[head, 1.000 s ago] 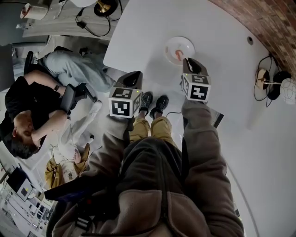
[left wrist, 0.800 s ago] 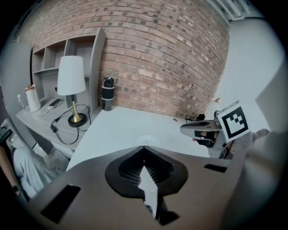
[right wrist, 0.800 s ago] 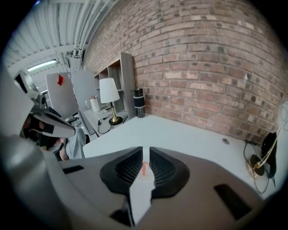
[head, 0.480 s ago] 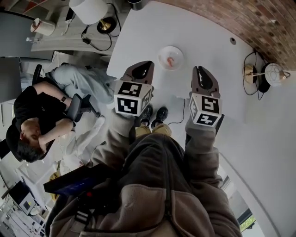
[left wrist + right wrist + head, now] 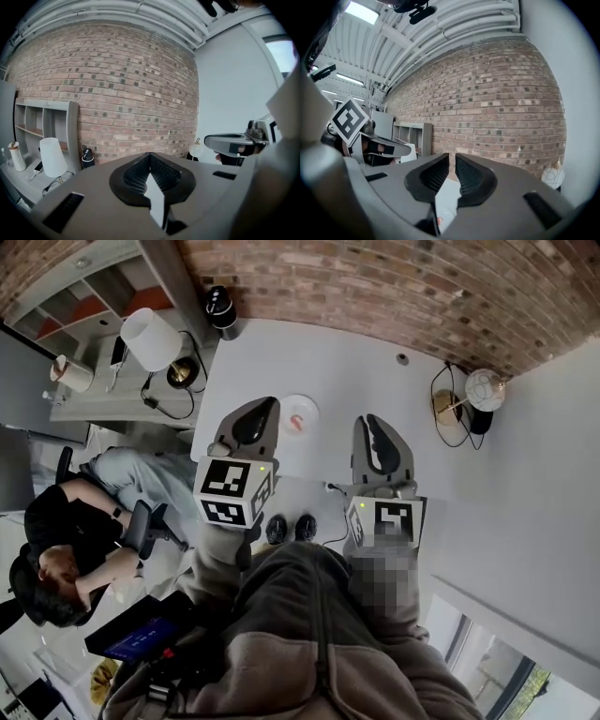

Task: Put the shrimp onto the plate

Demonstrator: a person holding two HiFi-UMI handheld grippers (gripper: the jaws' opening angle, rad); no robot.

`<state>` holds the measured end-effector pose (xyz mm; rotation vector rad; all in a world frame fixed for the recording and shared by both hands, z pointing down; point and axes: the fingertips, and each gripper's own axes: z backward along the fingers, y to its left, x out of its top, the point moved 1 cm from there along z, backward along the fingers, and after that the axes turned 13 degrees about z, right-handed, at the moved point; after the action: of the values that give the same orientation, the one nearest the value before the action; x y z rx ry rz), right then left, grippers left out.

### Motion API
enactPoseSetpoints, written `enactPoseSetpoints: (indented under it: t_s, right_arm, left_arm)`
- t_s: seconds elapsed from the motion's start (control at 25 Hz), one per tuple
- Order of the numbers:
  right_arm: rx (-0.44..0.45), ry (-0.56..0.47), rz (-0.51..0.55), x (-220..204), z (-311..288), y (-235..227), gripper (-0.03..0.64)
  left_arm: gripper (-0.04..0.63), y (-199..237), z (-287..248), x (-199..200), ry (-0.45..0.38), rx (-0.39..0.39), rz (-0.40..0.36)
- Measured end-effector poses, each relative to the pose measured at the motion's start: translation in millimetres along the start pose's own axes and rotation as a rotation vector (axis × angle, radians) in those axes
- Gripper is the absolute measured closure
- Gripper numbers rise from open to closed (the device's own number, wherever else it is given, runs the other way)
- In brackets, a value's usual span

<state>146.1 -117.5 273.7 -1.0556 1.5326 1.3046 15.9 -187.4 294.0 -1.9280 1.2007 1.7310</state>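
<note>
Left tool (image 5: 264, 407) closed, right tool (image 5: 370, 424) slightly parted — both empty; shrimp (image 5: 294, 420), seemingly, on plate (image 5: 310, 409).

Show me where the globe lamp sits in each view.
Head view: globe lamp upper right, at the foot of the brick wall.
Left gripper view: globe lamp right of centre, where the brick meets the grey wall.
Right gripper view: globe lamp at the lower right edge.
Shared landmark: the brick wall behind it.
</note>
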Motion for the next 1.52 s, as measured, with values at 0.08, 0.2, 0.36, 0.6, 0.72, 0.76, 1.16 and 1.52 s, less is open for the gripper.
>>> enactPoseSetpoints:
  t_s: [0.08,0.2,0.36,0.6,0.72,0.76,1.16,1.52]
  right_arm:
    - [-0.028,-0.04,0.011,17,9,-6,0.588]
    - [-0.067,-0.088,0.027,35,24,-16,0.604]
    - [-0.093,-0.12,0.035,46,32,-26,0.604]
    - [-0.113,-0.146,0.044,61,37,-38,0.615]
    - [-0.116,-0.155,0.042,65,38,-41,0.615]
    - [-0.116,-0.158,0.041,66,38,-41,0.615]
    - [-0.147,-0.166,0.025,72,37,-47,0.617]
    - [-0.134,-0.196,0.038,80,39,-46,0.617]
  left_arm:
    - [0.591,-11,4,13,-0.028,-0.018,-0.017]
    - [0.591,-26,14,32,-0.071,-0.04,-0.046]
    - [0.591,-35,19,49,-0.111,-0.05,-0.072]
    - [0.591,-39,20,61,-0.146,-0.046,-0.081]
    - [0.591,-41,21,65,-0.159,-0.049,-0.089]
    - [0.591,-41,22,67,-0.163,-0.05,-0.091]
    - [0.591,-37,24,75,-0.197,-0.041,-0.105]
    - [0.591,-36,24,83,-0.214,-0.03,-0.113]
